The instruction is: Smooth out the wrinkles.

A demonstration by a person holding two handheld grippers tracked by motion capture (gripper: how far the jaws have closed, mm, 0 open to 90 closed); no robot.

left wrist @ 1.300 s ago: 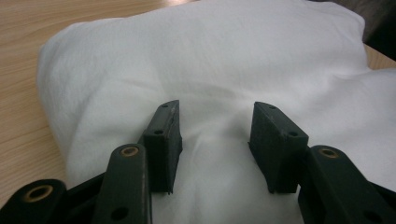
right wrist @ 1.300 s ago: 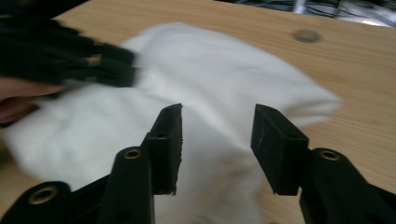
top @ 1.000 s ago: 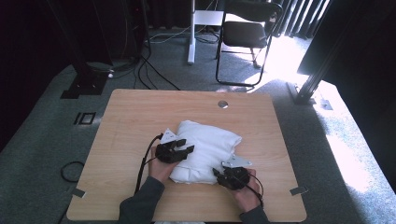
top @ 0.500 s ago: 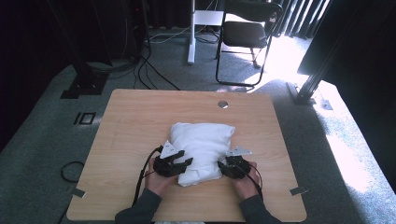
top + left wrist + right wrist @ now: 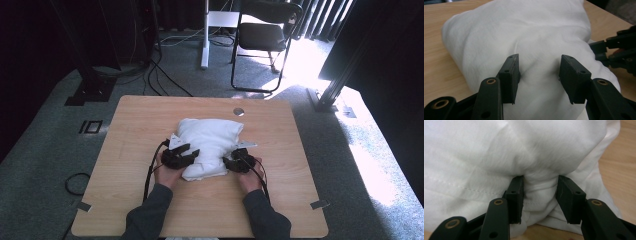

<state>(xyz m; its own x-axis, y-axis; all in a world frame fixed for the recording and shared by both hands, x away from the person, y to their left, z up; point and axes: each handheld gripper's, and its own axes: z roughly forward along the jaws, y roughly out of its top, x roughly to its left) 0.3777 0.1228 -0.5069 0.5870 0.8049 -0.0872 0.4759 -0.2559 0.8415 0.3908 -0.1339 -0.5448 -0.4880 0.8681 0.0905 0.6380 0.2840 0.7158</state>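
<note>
High view, tabletop (image 5: 150,125): we see pale wood bearing one white bundle near its middle.
Cloth bundle (image 5: 210,145): we find it lying puffy and creased, between both hands.
Left claw (image 5: 539,75): we see its jaws part-spread, pressed into the bundle's near left side, fabric bulging between them.
Right claw (image 5: 540,197): we see it clenched on a bunched fold at the bundle's lower right edge.
</note>
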